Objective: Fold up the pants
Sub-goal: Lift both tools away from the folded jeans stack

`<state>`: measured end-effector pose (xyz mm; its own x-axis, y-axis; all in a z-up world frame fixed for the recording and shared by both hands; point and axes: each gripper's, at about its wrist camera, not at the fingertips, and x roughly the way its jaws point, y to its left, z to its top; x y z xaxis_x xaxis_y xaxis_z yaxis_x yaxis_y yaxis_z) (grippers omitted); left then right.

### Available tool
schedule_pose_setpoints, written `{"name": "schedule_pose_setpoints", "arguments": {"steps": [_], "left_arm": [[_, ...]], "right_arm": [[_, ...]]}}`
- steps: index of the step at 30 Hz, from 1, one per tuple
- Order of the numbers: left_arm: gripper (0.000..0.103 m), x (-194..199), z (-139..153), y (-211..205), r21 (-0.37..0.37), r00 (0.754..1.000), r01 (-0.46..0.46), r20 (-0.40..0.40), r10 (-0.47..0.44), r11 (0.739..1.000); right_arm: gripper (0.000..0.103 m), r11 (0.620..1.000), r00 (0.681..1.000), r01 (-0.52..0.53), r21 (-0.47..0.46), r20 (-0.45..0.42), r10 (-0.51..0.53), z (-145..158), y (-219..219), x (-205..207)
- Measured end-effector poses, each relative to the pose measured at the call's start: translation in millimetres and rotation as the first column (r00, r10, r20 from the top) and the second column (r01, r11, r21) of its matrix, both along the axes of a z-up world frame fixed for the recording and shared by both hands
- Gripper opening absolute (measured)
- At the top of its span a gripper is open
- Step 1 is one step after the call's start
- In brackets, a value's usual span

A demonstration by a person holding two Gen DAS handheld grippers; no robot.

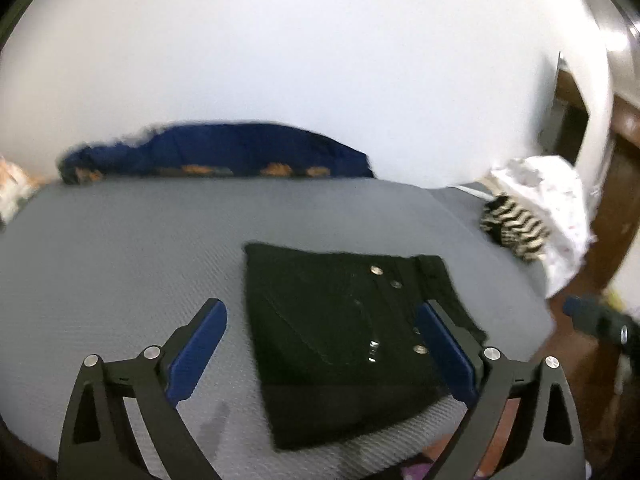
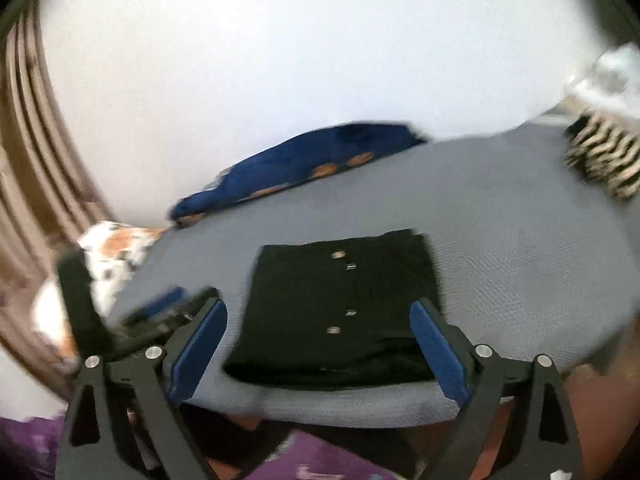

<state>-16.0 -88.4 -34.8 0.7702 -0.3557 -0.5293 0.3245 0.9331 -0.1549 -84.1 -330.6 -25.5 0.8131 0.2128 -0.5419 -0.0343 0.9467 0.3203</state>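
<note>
The black folded pants with shiny metal buttons (image 1: 348, 336) lie flat on the grey mat (image 1: 120, 248), right under both empty, wide-open tongs, left (image 1: 320, 344) and right (image 2: 318, 348).

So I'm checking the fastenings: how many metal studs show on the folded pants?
4 on the black pants: two near the far edge, two nearer the camera. Folds may hide more.
</note>
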Motion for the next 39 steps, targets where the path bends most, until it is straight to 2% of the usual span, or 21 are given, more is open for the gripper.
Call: {"name": "schedule_pose_setpoints", "arguments": {"steps": [1, 4, 10, 14, 18, 29, 34, 39], "left_arm": [[0.096, -2.2, 2.1, -2.7, 0.041, 1.000, -0.025, 0.009, 0.024, 0.999], [0.096, -7.0, 1.6, -8.9, 0.098, 0.998, -0.069, 0.003, 0.069, 0.993], [0.097, -7.9, 3.1, -9.9, 0.147, 0.981, -0.191, -0.016, 0.195, 0.971], [0.097, -9.0, 0.9, -10.5, 0.161, 0.974, -0.211, -0.047, 0.221, 0.964], [0.097, -10.7, -2.1, -9.6, 0.165, 0.974, -0.200, -0.073, 0.214, 0.966], [0.097, -6.4, -2.5, -14.2, 0.202, 0.977, -0.189, -0.058, 0.204, 0.961], [0.097, 1.4, -4.3, -13.9, 0.212, 0.977, -0.184, -0.067, 0.202, 0.960], [0.097, 16.8, -10.6, -15.4, 0.235, 0.976, -0.173, -0.087, 0.198, 0.956]], "right_arm": [[0.092, 0.999, 1.000, 0.012, -0.030, 0.009, -0.012, -4.9, 4.0, -4.4], [0.092, 0.996, 0.999, 0.030, -0.081, -0.025, -0.032, -19.4, 11.3, -2.7], [0.092, 0.994, 0.998, 0.062, -0.092, -0.026, -0.065, -24.2, 6.6, 1.2], [0.092, 0.994, 0.998, 0.052, -0.096, -0.015, -0.054, -21.8, 9.5, -3.9], [0.094, 0.994, 0.999, 0.034, -0.103, -0.004, -0.034, -19.5, 15.1, -8.0], [0.096, 0.998, 0.999, 0.021, -0.062, -0.032, -0.023, -12.4, 5.0, -4.1], [0.099, 0.998, 0.999, -0.012, -0.061, -0.053, 0.009, -4.1, -2.7, 8.9], [0.100, 0.994, 0.996, -0.039, -0.101, -0.087, 0.030, -1.7, -12.3, 34.5]]}}
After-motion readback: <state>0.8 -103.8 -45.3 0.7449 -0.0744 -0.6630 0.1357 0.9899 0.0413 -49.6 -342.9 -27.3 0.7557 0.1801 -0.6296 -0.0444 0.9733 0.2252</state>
